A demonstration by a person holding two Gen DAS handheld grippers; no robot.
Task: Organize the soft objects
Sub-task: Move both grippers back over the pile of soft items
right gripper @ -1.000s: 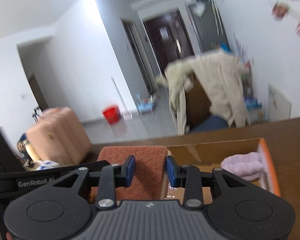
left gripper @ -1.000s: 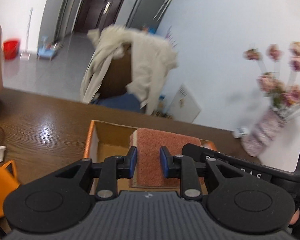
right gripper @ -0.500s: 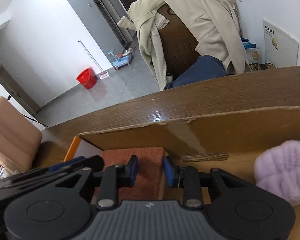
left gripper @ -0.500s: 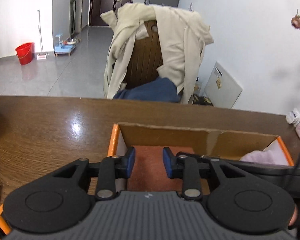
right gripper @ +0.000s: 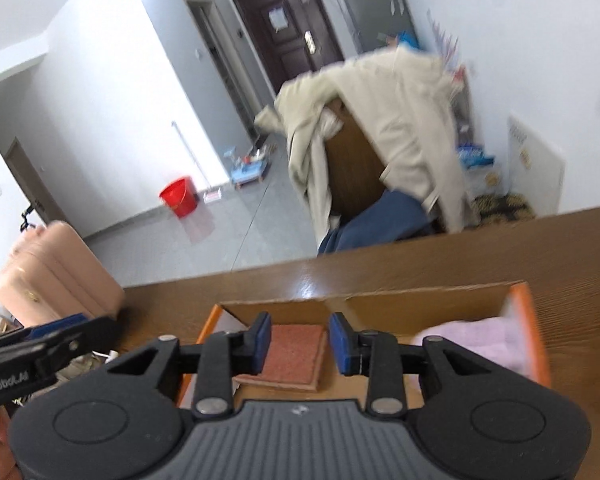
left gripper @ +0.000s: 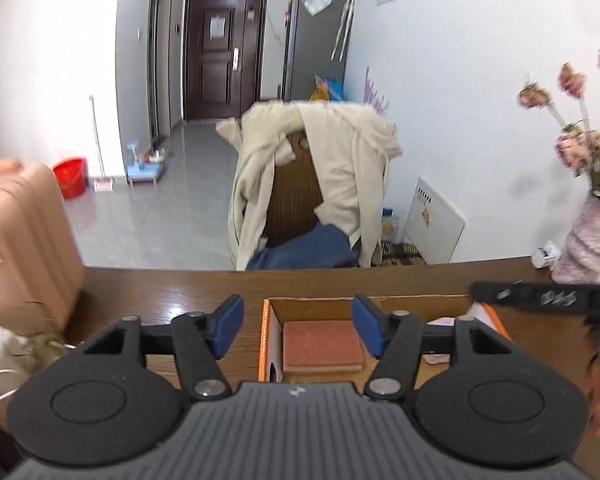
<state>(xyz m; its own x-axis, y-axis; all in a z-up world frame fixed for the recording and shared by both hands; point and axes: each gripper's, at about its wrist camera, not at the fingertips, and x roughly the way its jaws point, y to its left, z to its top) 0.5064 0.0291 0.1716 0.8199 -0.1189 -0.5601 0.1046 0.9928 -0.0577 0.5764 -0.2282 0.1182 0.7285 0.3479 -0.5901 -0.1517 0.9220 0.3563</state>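
A reddish-brown sponge pad [left gripper: 321, 345] lies flat in the left end of an orange-edged cardboard box [left gripper: 265, 340] on the wooden table. It also shows in the right wrist view [right gripper: 292, 350], inside the box [right gripper: 526, 320]. A lilac fluffy cloth [right gripper: 476, 340] lies in the box's right end. My left gripper [left gripper: 298, 330] is open and empty, raised above and short of the pad. My right gripper [right gripper: 299, 338] is open and empty, also above the pad, apart from it.
A pink suitcase [left gripper: 20, 240] stands at the table's left. A vase of pink flowers [left gripper: 584, 240] stands at the far right. A chair draped with a beige coat [left gripper: 312, 184] is behind the table. Clutter and cables [left gripper: 4, 352] lie at the left.
Both grippers were shut on the sponge pad, lowered it into the box, then opened and pulled back and up. The pad now lies in the box.
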